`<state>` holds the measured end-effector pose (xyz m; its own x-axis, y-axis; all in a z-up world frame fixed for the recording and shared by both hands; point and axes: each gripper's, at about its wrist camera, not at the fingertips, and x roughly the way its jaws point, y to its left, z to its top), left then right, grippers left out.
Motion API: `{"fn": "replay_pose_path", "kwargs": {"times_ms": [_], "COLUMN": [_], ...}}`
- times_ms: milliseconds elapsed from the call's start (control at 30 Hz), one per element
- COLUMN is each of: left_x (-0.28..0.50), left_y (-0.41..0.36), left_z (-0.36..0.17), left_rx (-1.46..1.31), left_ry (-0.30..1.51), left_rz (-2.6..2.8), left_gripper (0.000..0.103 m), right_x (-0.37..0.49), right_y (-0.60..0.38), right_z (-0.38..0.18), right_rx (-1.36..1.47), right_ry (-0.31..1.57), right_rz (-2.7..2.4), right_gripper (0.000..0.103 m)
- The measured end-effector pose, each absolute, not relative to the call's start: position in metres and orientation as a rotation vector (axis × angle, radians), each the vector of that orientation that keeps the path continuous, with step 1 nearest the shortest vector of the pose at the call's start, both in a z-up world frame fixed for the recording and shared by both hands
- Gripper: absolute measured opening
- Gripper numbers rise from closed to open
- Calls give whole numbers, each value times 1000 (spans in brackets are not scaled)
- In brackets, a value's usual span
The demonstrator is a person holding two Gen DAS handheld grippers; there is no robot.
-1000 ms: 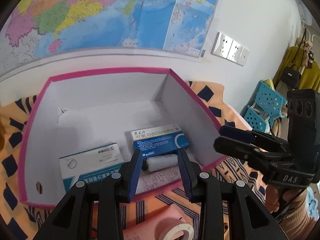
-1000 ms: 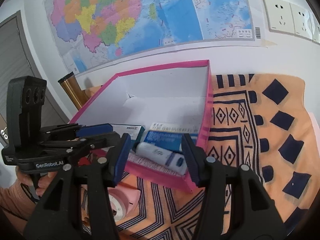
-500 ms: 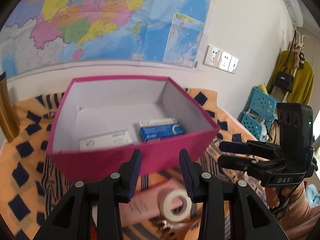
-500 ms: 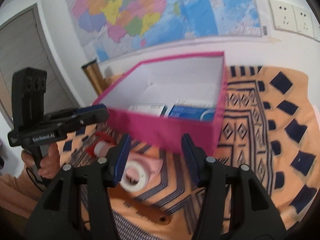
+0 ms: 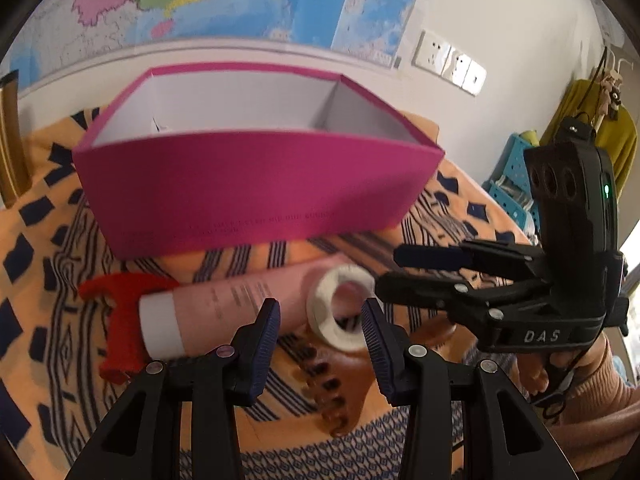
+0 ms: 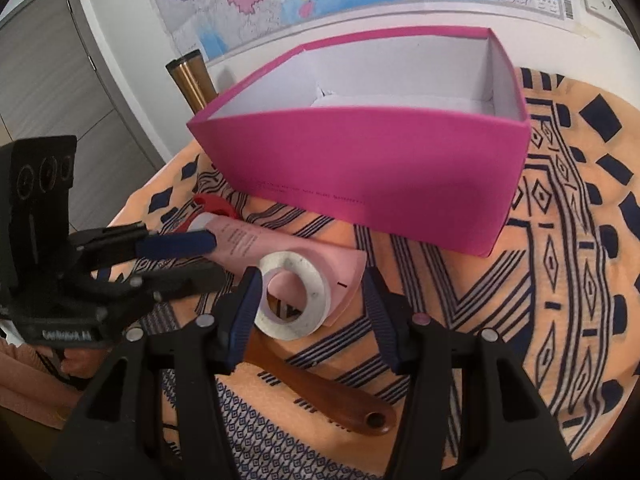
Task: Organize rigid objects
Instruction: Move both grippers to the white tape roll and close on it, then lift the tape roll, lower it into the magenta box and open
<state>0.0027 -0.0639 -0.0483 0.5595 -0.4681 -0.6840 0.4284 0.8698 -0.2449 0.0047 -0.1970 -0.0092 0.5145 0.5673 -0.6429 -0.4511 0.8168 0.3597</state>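
Note:
A pink box point(image 5: 256, 184) with white inside stands on the patterned cloth; it also shows in the right wrist view point(image 6: 376, 168). In front of it lie a pink tube point(image 5: 224, 300) with a white cap, a white tape roll point(image 5: 340, 308), a red piece point(image 5: 120, 312) and a brown wooden handle point(image 5: 340, 384). My left gripper point(image 5: 320, 324) is open and empty, low over the tube and tape roll. My right gripper point(image 6: 312, 300) is open and empty, with the tape roll point(image 6: 296, 292) between its fingers' line. The box's contents are hidden by its front wall.
An orange cloth with dark patterns point(image 6: 580, 280) covers the table. A brass cylinder point(image 6: 192, 80) stands behind the box at the left. Maps hang on the wall point(image 5: 240, 0). Blue baskets point(image 5: 508, 184) and a yellow garment are at the far right.
Both grippers have pulled back out of the box and dropped low in front of it. The items inside the box are now hidden; the tube, tape roll and handle have come into view.

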Motion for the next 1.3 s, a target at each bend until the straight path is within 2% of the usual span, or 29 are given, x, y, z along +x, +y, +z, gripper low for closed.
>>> {"fn": "replay_pose_path", "kwargs": {"times_ms": [500,800,867,1300], "left_x": [0,3,6,11], "left_y": [-74,-80,-80,-94], "left_z": [-60,-64,-65,-48], "left_rx": [-47,-51,-73,-74], "left_ry": [868,885,901,856], "left_rz": [-532,-557,-575,-624], "left_gripper": [39,35,34,33], "right_x": [12,18,18,12], "right_y": [-184,-180,-180,-197], "right_z": [-24,-32,-33,-16], "right_rx": [132,122,119,129], "right_ry": [869,894,895,842], "right_rz": [599,587,590,552], "right_gripper": [43,25,17,17]}}
